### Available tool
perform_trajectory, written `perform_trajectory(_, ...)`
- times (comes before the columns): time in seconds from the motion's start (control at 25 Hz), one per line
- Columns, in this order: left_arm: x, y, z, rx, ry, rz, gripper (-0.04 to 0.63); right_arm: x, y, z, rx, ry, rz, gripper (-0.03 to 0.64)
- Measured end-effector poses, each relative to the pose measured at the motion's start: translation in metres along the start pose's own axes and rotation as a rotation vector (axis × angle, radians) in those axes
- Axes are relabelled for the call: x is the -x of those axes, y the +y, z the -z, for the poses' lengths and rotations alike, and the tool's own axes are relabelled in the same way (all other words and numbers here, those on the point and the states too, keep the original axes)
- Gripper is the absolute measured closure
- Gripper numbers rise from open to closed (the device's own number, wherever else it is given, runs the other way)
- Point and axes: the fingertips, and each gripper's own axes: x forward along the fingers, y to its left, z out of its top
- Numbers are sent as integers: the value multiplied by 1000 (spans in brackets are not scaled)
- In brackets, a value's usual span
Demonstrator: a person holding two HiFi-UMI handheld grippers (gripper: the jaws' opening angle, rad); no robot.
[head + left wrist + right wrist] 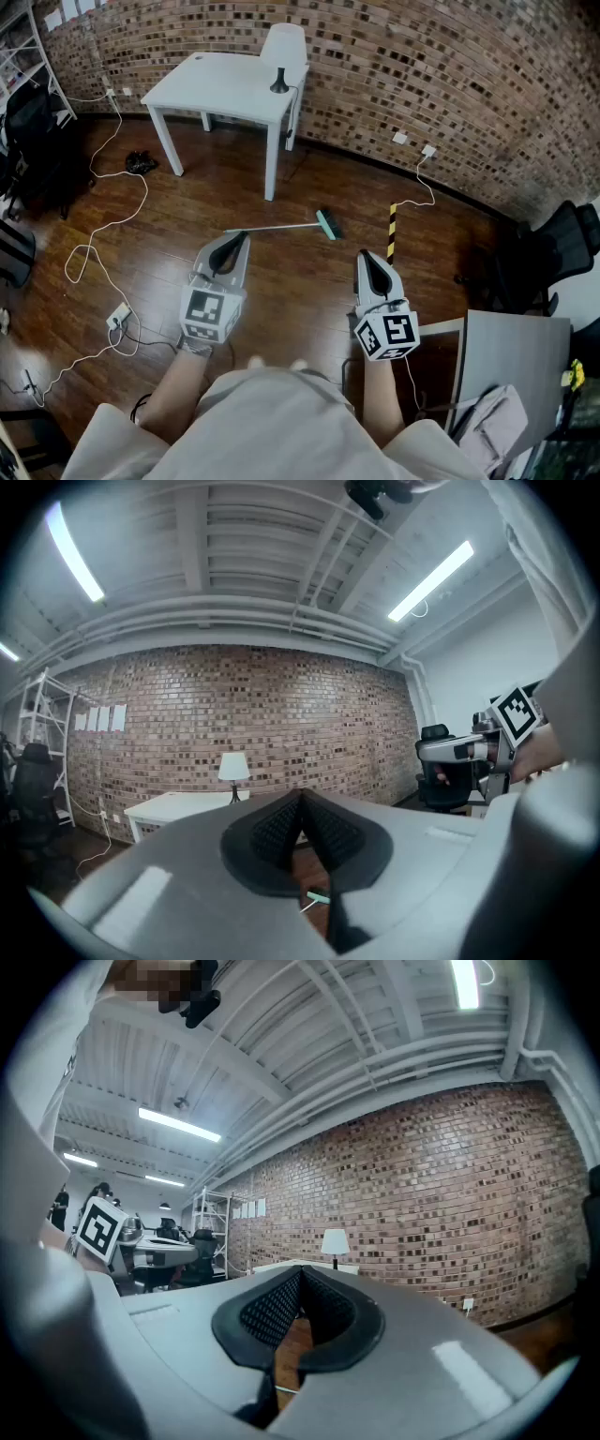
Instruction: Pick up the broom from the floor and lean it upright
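The broom (281,227) lies flat on the wooden floor, its thin pale handle pointing left and its teal head (326,223) to the right. My left gripper (240,239) hovers level just short of the handle's left end, jaws together with nothing in them. My right gripper (366,258) is held level to the right of the broom head, also shut and empty. In the left gripper view the pads (281,827) meet at the tip and the teal broom head (317,896) shows below them. In the right gripper view the handle (286,1390) is a thin line under the closed pads (272,1307).
A white table (225,89) with a lamp (281,56) stands against the brick wall behind the broom. White cables (103,253) and a power strip (118,316) trail over the floor at left. A yellow-black striped post (392,230), a black chair (553,253) and a grey desk (516,366) are at right.
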Motion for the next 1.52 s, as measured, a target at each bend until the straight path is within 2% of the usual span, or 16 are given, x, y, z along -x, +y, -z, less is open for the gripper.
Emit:
perform_trajectory(0.16,-4,14,4,-3,11,4,595,-13,3,-6,15,7,4,603)
perform_trajectory(0.32,-11,23,8,-55,21,22,595,-23,10,-10,10,-19,-4,603)
perform_trajectory(0.52,-36,34,18,-47,29,33,595,-50,1,-1,-10,-22,-22,603)
perform_trajectory(0.68,-75,49,28,-45,44,17,595,-93,-27,13,-19,5,-2,603)
perform_trajectory(0.92,-160,79,35,-62,51,-38,595,-170,-84,23,-6,34,-36,603)
perform_trajectory(1.08,-226,82,27,-73,47,-27,595,-224,-127,10,19,44,-63,603)
perform_trajectory(1.24,-282,89,21,-81,50,-56,595,-272,-171,-2,27,43,-97,603)
perform_trajectory(1.4,-317,104,26,-71,68,-84,595,-308,-191,-5,28,39,-137,601)
perform_trajectory(1.52,-338,119,30,-61,83,-104,595,-329,-204,-2,8,50,-128,601)
